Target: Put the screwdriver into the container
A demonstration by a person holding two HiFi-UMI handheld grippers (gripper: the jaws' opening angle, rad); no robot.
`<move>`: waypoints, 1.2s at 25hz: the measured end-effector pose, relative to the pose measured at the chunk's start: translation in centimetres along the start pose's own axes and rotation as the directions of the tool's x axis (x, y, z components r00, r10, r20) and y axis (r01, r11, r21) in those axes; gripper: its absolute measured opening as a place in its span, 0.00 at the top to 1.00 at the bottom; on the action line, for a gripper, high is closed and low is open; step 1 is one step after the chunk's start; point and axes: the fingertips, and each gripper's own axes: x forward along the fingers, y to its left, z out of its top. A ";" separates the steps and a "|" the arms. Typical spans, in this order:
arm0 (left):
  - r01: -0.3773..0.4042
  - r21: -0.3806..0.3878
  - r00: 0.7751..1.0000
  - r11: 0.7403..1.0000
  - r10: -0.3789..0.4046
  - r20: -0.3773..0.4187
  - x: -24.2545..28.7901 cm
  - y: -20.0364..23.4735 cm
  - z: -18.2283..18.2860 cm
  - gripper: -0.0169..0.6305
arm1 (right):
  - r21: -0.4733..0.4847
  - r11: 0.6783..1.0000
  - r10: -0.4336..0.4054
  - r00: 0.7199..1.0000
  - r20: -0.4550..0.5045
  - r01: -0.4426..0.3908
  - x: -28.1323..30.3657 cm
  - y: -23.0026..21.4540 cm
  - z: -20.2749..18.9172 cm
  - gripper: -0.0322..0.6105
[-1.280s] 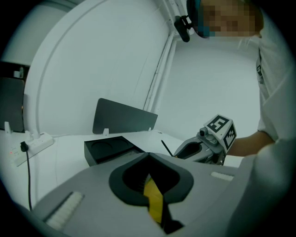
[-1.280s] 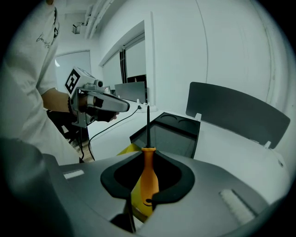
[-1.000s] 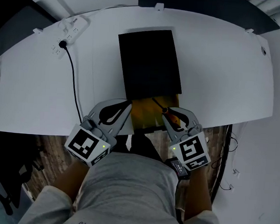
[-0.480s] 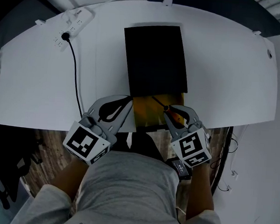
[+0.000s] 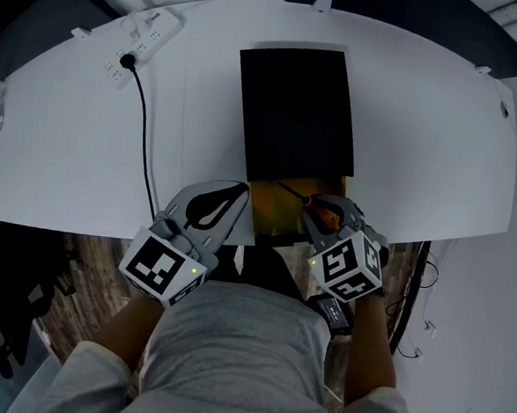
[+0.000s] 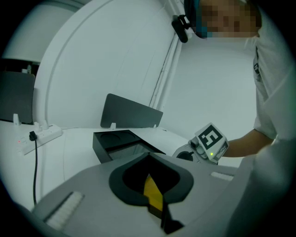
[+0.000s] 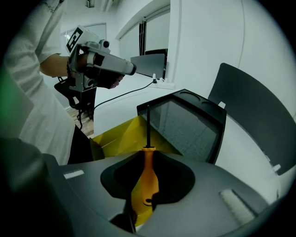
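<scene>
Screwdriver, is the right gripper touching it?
Touching. The right gripper view shows the right gripper with both jaws pressed on the screwdriver at its orange handle.

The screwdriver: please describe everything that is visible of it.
The screwdriver has a smooth orange handle, plastic by its look, and a thin, straight dark shaft. The right gripper is shut on the handle; nothing else seems to touch it. The shaft points away from the gripper, above the yellow tray and toward the black container. Its tip is too small to read.
</scene>
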 end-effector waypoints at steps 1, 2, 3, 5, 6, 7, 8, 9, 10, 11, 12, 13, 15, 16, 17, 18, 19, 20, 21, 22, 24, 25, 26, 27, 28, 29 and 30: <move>-0.001 -0.001 1.000 1.000 0.001 -0.001 0.0 0.1 0.0 0.97 | -0.002 1.000 0.004 1.000 -0.006 -0.004 0.2 0.0 -0.1 0.82; -0.002 -0.001 1.000 1.000 0.002 -0.002 -0.1 0.1 -0.1 0.97 | -0.004 1.000 0.008 1.000 -0.014 -0.008 0.5 0.0 -0.3 0.82; -0.003 -0.002 1.000 1.000 0.003 -0.002 -0.1 0.2 -0.1 0.97 | -0.008 1.000 0.011 1.000 -0.024 -0.011 0.7 0.1 -0.5 0.82; -0.005 -0.004 1.000 1.000 0.005 -0.001 -0.1 0.3 -0.2 0.97 | -0.015 1.000 0.016 0.999 -0.045 -0.016 1.1 0.1 -0.8 0.82; -0.006 -0.005 1.000 1.000 0.006 -0.001 -0.1 0.3 -0.2 0.97 | -0.016 1.000 0.018 0.998 -0.054 -0.019 1.2 0.1 -0.9 0.82; -0.006 -0.006 1.000 1.000 0.006 -0.002 -0.1 0.4 -0.2 0.97 | -0.019 1.000 0.019 0.998 -0.064 -0.021 1.3 0.1 -0.9 0.82; -0.007 -0.008 1.000 1.000 0.007 -0.002 -0.1 0.4 -0.3 0.97 | -0.027 0.999 0.020 0.997 -0.074 -0.022 1.5 0.1 -1.0 0.82; -0.007 -0.008 1.000 1.000 0.007 -0.002 -0.1 0.4 -0.3 0.97 | -0.037 0.999 0.021 0.996 -0.085 -0.024 1.6 0.2 -1.1 0.82; -0.007 -0.009 1.000 1.000 0.007 -0.002 -0.1 0.5 -0.3 0.97 | -0.047 0.999 0.022 0.995 -0.096 -0.027 1.7 0.2 -1.2 0.82; -0.008 -0.009 1.000 1.000 0.008 -0.002 -0.1 0.5 -0.3 0.97 | -0.055 0.998 0.024 0.994 -0.106 -0.030 1.9 0.3 -1.3 0.82; -0.008 -0.010 1.000 1.000 0.008 -0.002 -0.2 0.5 -0.3 0.97 | -0.062 0.998 0.026 0.993 -0.116 -0.033 2.0 0.4 -1.5 0.82; -0.008 -0.010 1.000 1.000 0.008 -0.003 -0.2 0.5 -0.4 0.97 | -0.068 0.997 0.028 0.992 -0.127 -0.037 2.1 0.5 -1.6 0.82; -0.009 -0.010 1.000 1.000 0.009 -0.006 -0.3 0.6 -0.4 0.97 | -0.078 0.996 0.034 0.988 -0.148 -0.046 2.5 0.6 -1.8 0.82; -0.010 -0.010 1.000 1.000 0.010 -0.007 -0.3 0.6 -0.5 0.97 | -0.081 0.995 0.036 0.987 -0.158 -0.049 2.6 0.7 -1.8 0.82; -0.010 -0.011 1.000 1.000 0.009 -0.008 -0.3 0.6 -0.6 0.97 | -0.085 0.995 0.037 0.985 -0.168 -0.052 2.8 0.7 -1.9 0.82; -0.009 -0.011 1.000 1.000 0.009 -0.009 -0.3 0.7 -0.7 0.97 | -0.092 0.994 0.036 0.984 -0.177 -0.053 2.9 0.7 -2.0 0.82; -0.009 -0.011 1.000 1.000 0.009 -0.009 -0.4 0.7 -0.7 0.97 | -0.099 0.994 0.035 0.982 -0.184 -0.054 3.0 0.7 -2.0 0.82; -0.010 -0.012 1.000 1.000 0.010 -0.009 -0.4 0.7 -0.7 0.97 | -0.106 0.993 0.036 0.981 -0.191 -0.057 3.1 0.8 -2.0 0.82; -0.011 -0.012 1.000 1.000 0.011 -0.010 -0.5 0.8 -0.8 0.97 | -0.112 0.992 0.039 0.979 -0.198 -0.062 3.2 0.9 -2.1 0.82; -0.011 -0.013 1.000 1.000 0.011 -0.010 -0.5 0.8 -0.8 0.97 | -0.118 0.991 0.041 0.977 -0.208 -0.067 3.4 1.0 -2.2 0.82; -0.011 -0.013 1.000 1.000 0.010 -0.011 -0.5 0.8 -0.8 0.97 | -0.132 0.988 0.044 0.972 -0.229 -0.076 3.7 1.1 -2.4 0.82; -0.010 -0.014 1.000 1.000 0.010 -0.011 -0.5 0.9 -0.8 0.97 | -0.137 0.987 0.045 0.970 -0.237 -0.080 3.8 1.1 -2.4 0.82; -0.009 -0.014 1.000 1.000 0.009 -0.011 -0.5 0.9 -0.8 0.97 | -0.140 0.987 0.047 0.969 -0.244 -0.083 3.9 1.2 -2.5 0.82; -0.008 -0.015 1.000 1.000 0.008 -0.011 -0.5 1.0 -0.8 0.97 | -0.141 0.986 0.047 0.967 -0.249 -0.085 4.1 1.2 -2.5 0.82; -0.008 -0.016 1.000 1.000 0.008 -0.010 -0.5 1.0 -0.9 0.97 | -0.142 0.986 0.048 0.966 -0.253 -0.086 4.2 1.2 -2.5 0.82; -0.008 -0.016 1.000 1.000 0.008 -0.010 -0.5 1.0 -0.9 0.97 | -0.143 0.986 0.049 0.965 -0.257 -0.088 4.3 1.2 -2.5 0.82; -0.008 -0.016 1.000 1.000 0.008 -0.010 -0.5 1.1 -0.9 0.97 | -0.144 0.985 0.050 0.964 -0.262 -0.090 4.3 1.2 -2.6 0.82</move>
